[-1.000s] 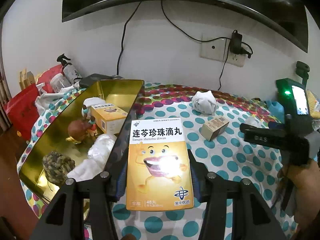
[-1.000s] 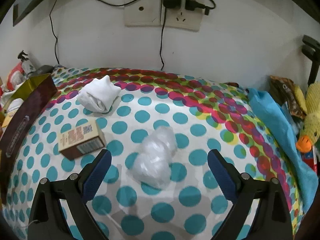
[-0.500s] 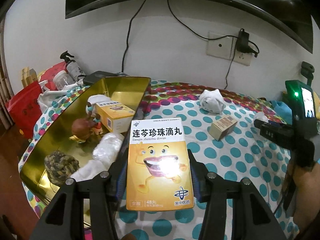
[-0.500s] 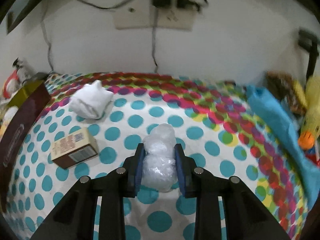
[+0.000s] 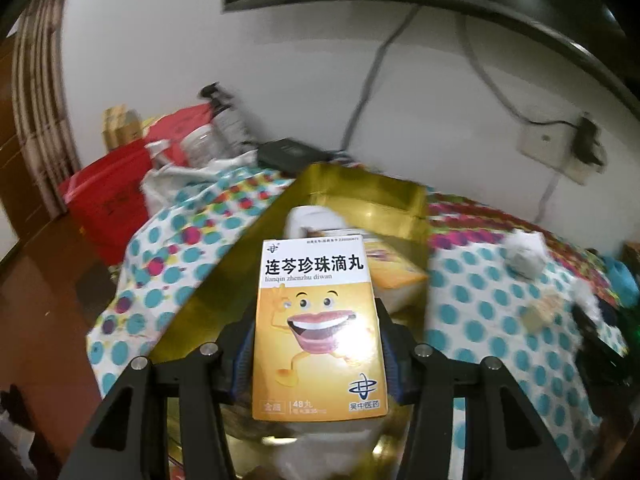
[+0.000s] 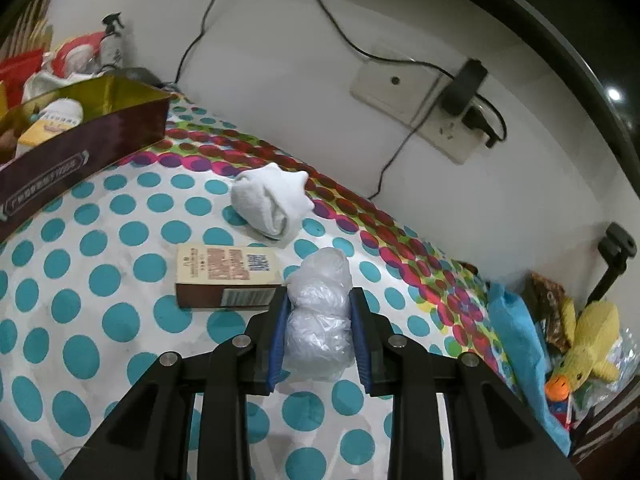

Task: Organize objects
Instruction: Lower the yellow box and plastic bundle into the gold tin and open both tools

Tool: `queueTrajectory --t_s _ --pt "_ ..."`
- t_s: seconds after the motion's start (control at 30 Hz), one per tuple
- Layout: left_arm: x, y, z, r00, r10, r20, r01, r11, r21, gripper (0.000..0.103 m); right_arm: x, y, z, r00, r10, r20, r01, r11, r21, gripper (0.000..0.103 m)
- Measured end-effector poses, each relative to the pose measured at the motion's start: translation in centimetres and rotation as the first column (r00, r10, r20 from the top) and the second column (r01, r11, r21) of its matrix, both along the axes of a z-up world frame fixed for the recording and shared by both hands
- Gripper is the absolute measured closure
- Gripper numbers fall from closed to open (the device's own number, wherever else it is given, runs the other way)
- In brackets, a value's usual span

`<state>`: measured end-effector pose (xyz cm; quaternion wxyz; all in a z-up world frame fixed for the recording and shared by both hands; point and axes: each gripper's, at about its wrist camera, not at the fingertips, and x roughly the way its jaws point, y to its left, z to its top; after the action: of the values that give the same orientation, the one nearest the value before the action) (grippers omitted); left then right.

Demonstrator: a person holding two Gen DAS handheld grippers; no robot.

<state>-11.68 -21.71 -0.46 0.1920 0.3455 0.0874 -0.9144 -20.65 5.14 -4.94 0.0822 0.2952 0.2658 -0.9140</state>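
Observation:
My left gripper (image 5: 318,340) is shut on a yellow medicine box (image 5: 318,332) with a cartoon mouth, held over the gold-lined storage box (image 5: 248,280). Inside the gold box lie a second yellow medicine box (image 5: 396,276) and a white bottle (image 5: 316,220). My right gripper (image 6: 318,328) is shut on a crumpled clear plastic bag (image 6: 320,316), lifted above the polka-dot tablecloth (image 6: 120,280). A small brown carton (image 6: 226,276) and a rolled white sock (image 6: 274,198) lie on the cloth just beyond it. The gold box shows in the right wrist view at far left (image 6: 80,148).
The wall with a socket and plugged charger (image 6: 460,100) stands behind the table. A blue cloth (image 6: 524,352) and yellow duck toy (image 6: 588,344) lie at the right edge. Red bags (image 5: 108,196), a spray bottle (image 5: 224,120) and a black device (image 5: 292,154) crowd the far left.
My left gripper swung left with the medicine box, from beside the gold box to over it. My right gripper closed on the plastic bag and lifted it, turning left.

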Motion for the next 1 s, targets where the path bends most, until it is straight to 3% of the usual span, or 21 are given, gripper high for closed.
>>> queueTrajectory --t_s 0.17,0.23,0.27,0.77,1.0 --pt "-0.2 -2.5 -0.5 0.999 0.040 0.030 -0.041 0.999 0.035 0.050 0.8 -1.1 -0.5 0.999 0.044 -0.017 -0.043 0.998 0.051 0.076" --pt "0.0 -2.7 -0.4 0.999 0.043 0.011 -0.044 0.998 0.035 0.021 1.1 -1.5 -0.6 0.998 0.066 -0.022 -0.065 0.996 0.065 0.076" --pt "0.1 -2.6 -0.2 1.000 0.031 -0.003 -0.031 0.999 0.044 0.019 1.2 -1.7 -0.6 0.997 0.079 -0.022 -0.077 0.995 0.069 0.076" --pt "1.3 -1.3 1.2 0.999 0.002 -0.041 0.000 0.999 0.035 0.019 2.2 -2.2 0.7 0.995 0.094 -0.025 -0.093 0.996 0.012 0.075" --pt "2.2 -1.6 1.0 0.999 0.002 -0.035 -0.001 0.999 0.039 0.019 2.9 -5.1 2.5 0.989 0.135 -0.051 -0.136 0.991 -0.016 0.075"
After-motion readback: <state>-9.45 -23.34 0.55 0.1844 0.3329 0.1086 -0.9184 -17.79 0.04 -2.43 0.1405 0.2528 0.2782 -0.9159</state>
